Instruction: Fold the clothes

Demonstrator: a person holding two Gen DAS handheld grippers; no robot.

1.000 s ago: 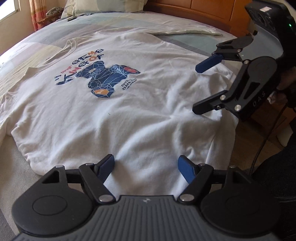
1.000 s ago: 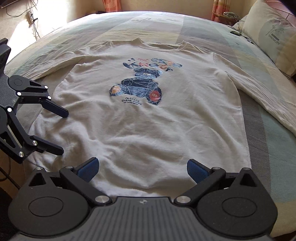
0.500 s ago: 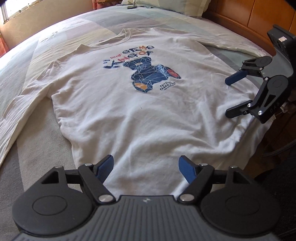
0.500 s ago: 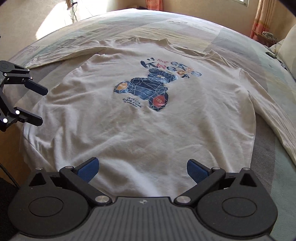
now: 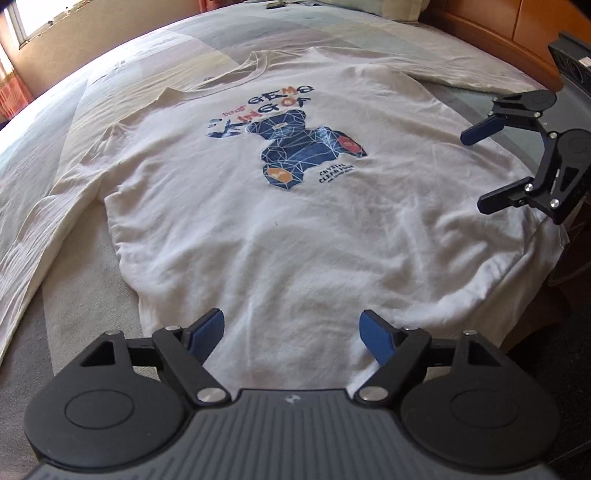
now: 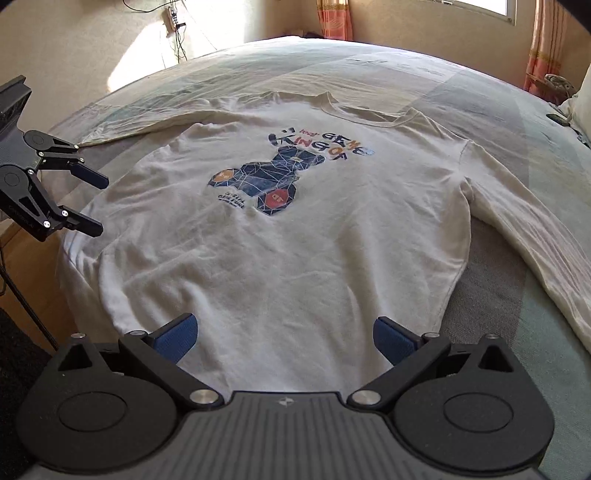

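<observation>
A white long-sleeved shirt (image 5: 295,240) (image 6: 295,258) with a blue bear print lies flat, front up, on the bed (image 5: 66,295) (image 6: 498,277). Its hem is nearest to both cameras and its sleeves are spread out to the sides. My left gripper (image 5: 291,332) (image 6: 96,205) hovers over one hem corner; its jaws are opening and nothing is between them. Over the opposite hem corner, by the bed's edge, my right gripper (image 6: 284,332) (image 5: 477,170) stands open and empty. Neither gripper touches the cloth.
A wooden headboard (image 5: 498,22) and pillows (image 6: 583,99) border the bed on one side. One sleeve (image 6: 535,236) trails across the patchwork sheet. Past the bed's edge by the hem lies dark floor (image 5: 554,350). Curtains (image 6: 332,18) and a wall cable (image 6: 177,33) stand behind.
Both grippers have slid apart along the hem and rolled; the right gripper now looks smaller and farther off in the left wrist view. The shirt lies as before.
</observation>
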